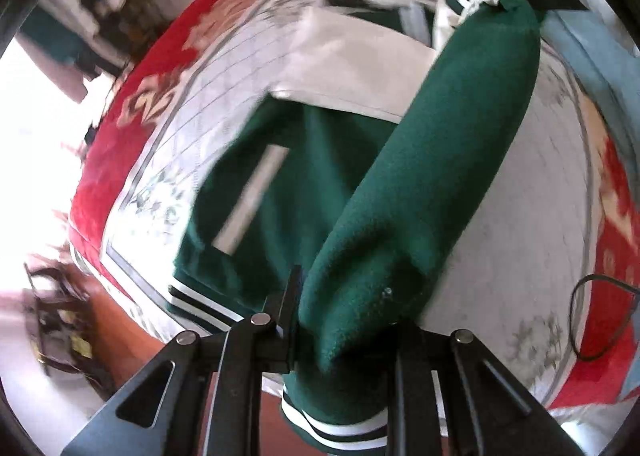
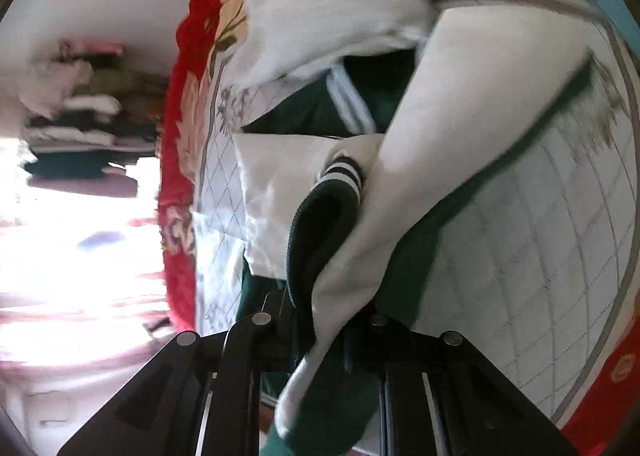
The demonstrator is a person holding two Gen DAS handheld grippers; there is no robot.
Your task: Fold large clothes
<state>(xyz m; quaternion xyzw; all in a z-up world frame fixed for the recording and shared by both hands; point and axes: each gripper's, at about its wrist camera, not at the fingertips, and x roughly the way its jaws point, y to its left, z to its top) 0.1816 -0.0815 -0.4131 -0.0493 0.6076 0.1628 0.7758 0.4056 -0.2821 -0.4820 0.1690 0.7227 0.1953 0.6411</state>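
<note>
both grippers, left (image 1: 340, 320) and right (image 2: 332, 320), clamp the green-and-white jacket (image 1: 432, 160) above the bedspread (image 1: 520, 224).

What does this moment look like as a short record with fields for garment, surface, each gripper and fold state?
garment: green and white varsity jacket with striped cuffs and hem
surface: quilted bedspread, white centre, red floral border
left gripper: shut on a green part of the jacket near the striped hem, lifted off the bed
right gripper: shut on a white sleeve with green fabric
fold state: one green side raised between both grippers, the rest lying on the bedspread
other: black cable on the bedspread
</note>
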